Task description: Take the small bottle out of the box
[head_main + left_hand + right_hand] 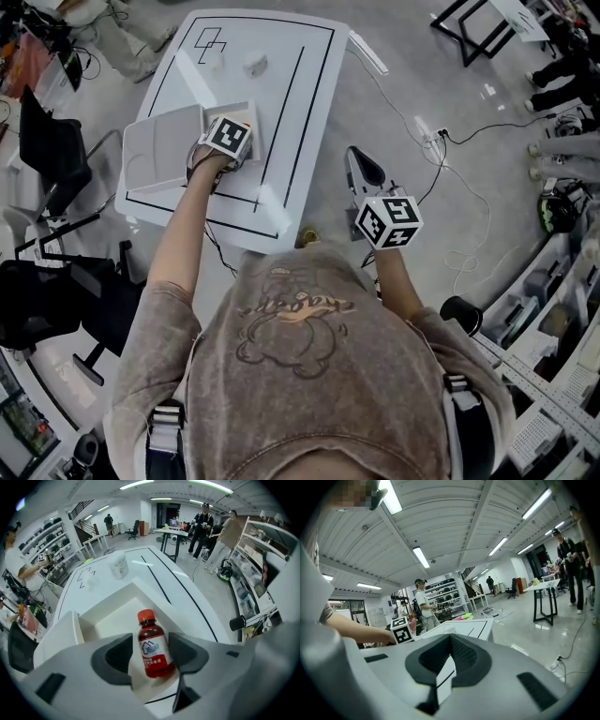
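A small bottle (pixel 152 651) of dark red liquid with a red cap and a white label rests inside the open white box (pixel 112 618). My left gripper (pixel 150 654) reaches into that box, with a dark pad on either side of the bottle. A thin strip of white shows beside the left pad, so the jaws are open around the bottle. In the head view the left gripper (pixel 234 127) is over the box (pixel 251 111) and hides the bottle. My right gripper (pixel 362 164) hangs off the table's right side, its pads together on nothing.
The box's lid (pixel 164 145) lies open to the left on the white table (pixel 281 56). A small white cup (pixel 118 566) stands farther along the table. A cable and power strip (pixel 436 136) lie on the floor to the right. Dark chairs (pixel 47 150) stand to the left, and people (pixel 204 524) stand beyond.
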Tool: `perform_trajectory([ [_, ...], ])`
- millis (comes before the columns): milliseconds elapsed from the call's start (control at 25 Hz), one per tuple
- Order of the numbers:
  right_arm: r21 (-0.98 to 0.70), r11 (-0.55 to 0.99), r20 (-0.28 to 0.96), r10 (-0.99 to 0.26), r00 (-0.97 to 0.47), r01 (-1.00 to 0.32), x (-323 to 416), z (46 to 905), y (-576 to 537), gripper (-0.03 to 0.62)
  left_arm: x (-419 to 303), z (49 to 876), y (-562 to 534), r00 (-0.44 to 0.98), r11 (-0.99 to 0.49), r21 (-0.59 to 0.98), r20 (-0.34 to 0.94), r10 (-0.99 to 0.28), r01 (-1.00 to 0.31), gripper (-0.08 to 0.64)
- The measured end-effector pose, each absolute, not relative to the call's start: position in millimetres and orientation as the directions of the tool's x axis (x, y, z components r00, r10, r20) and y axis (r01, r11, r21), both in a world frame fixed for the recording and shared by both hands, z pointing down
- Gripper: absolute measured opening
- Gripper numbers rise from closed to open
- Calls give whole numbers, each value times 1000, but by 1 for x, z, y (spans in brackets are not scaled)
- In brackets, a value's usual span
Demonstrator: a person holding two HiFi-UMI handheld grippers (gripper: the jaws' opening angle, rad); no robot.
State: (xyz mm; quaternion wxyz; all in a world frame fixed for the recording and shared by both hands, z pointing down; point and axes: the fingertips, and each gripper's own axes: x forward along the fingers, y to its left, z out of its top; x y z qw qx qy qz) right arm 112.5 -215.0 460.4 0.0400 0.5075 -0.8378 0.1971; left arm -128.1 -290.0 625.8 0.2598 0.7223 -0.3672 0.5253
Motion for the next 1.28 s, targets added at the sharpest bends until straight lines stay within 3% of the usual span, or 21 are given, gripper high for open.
perform_trajectory([
  [400, -287, 386, 281, -841, -462, -877, 120, 463, -212, -3, -123, 633, -292, 171, -619, 32, 971, -166, -785, 224],
  [800, -284, 389, 283, -840, -464, -877, 118, 462, -212, -3, -132, 625, -292, 144, -612, 15, 976, -162, -790, 207],
  [1080, -282, 399, 288, -832, -474, -872, 112, 463, -216, -3, -133, 598, -310, 202, -584, 26, 950, -239, -811, 206],
  [1280, -277, 410, 288, -828, -482, -869, 110, 463, -217, -3, -133, 563, -334, 235, -571, -18, 900, -366, -821, 206],
])
